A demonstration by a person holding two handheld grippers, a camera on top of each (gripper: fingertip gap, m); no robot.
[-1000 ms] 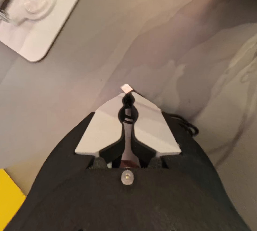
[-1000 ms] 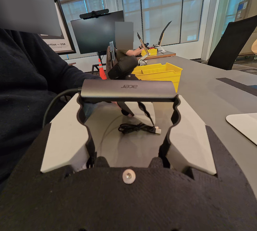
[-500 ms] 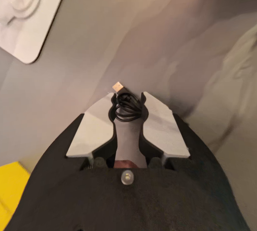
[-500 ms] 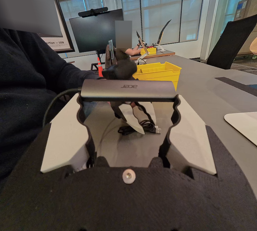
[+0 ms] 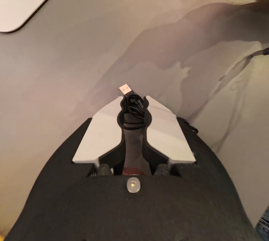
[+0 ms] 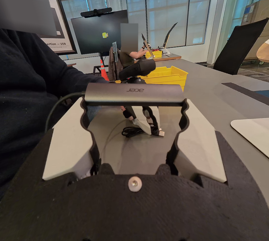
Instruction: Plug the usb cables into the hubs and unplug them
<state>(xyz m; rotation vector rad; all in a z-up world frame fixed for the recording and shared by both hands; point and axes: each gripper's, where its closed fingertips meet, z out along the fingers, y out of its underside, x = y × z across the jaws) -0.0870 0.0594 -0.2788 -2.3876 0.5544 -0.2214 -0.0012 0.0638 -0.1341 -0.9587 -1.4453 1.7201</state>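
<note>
- a bundled black usb cable (image 5: 133,112) lay on the grey table (image 5: 72,74), its silver plug (image 5: 125,89) poking out past the fingertips, free and in no port.
- the left gripper (image 5: 133,98) straddled that bundle with its jaws a little apart around the coils; whether they pressed on the cable or merely flanked it could not be told, and the bundle looked to be lying on the table.
- seen from the right wrist view, the same cable (image 6: 131,131) sat on the table under the left gripper (image 6: 151,130), with the plug (image 6: 161,133) pointing away to the side.
- the grey hub (image 6: 133,94) hung above the table, pinched end to end between the tips of the right gripper (image 6: 134,102), its own lead (image 6: 58,106) trailing off toward the person's dark sleeve (image 6: 36,81).
- hub and plug were well apart, so no plugging-in had been done, as far as the views showed; the pick-up, the line-up, the insertion and the later unplugging all appeared to remain.
- a white mat (image 6: 253,133) lay to one side and a yellow bin (image 6: 164,76) stood behind the hub.
</note>
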